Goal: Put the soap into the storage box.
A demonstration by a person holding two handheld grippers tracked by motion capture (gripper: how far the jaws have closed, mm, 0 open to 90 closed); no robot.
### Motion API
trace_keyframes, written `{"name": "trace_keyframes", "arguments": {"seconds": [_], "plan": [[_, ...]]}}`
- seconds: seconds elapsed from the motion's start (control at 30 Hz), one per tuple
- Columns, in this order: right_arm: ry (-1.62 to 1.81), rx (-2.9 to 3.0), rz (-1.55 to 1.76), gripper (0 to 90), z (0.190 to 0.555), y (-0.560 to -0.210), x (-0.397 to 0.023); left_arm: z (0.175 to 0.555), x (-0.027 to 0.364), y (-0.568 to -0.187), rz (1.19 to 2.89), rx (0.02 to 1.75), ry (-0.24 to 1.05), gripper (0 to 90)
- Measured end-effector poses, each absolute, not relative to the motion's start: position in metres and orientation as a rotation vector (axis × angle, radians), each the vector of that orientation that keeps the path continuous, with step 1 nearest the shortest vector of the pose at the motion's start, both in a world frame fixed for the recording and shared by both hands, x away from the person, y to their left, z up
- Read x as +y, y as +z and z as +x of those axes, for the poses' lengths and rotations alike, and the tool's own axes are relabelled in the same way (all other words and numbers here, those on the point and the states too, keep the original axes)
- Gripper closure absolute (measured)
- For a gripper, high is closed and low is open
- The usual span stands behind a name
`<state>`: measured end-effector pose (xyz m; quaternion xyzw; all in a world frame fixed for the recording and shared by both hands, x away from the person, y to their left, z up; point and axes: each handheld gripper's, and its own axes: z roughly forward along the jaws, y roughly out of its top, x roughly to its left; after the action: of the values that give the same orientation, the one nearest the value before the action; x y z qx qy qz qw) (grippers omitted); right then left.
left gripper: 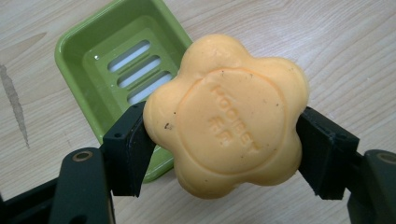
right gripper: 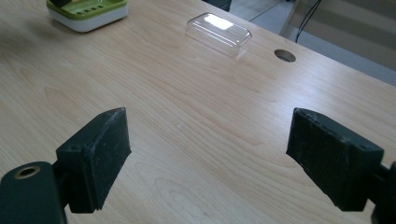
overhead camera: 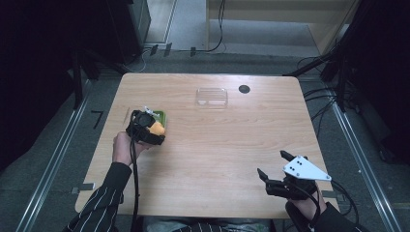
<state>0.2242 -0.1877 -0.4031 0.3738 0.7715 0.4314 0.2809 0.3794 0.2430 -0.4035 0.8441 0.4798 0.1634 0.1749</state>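
Note:
An orange flower-shaped soap point(left gripper: 226, 114) is clamped between the two black jaws of my left gripper point(left gripper: 224, 144), just above the near corner of a green slotted soap dish point(left gripper: 100, 56). From above, the left gripper point(overhead camera: 145, 128) hangs over the soap point(overhead camera: 157, 128) and the dish point(overhead camera: 161, 116) at the table's left. My right gripper point(overhead camera: 272, 166) rests near the front right edge, jaws wide apart with nothing between them; in its own view the right gripper point(right gripper: 208, 158) looks across bare wood toward the dish point(right gripper: 88, 11).
A clear plastic lid point(overhead camera: 212, 96) lies at the back middle of the table point(overhead camera: 217, 145), also seen as the lid point(right gripper: 218, 33). A round cable hole point(overhead camera: 244, 89) sits beside it. Cables and dark stands ring the table.

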Motion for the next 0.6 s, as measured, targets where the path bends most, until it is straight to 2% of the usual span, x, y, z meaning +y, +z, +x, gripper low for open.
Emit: {"name": "trace_keyframes", "arguments": {"seconds": [0.6], "plan": [[1.157,2.069,1.002,13.6,0.224,-0.403,-0.188,0.398,0.254,-0.404,2.344,1.41,0.5,28.6]]}}
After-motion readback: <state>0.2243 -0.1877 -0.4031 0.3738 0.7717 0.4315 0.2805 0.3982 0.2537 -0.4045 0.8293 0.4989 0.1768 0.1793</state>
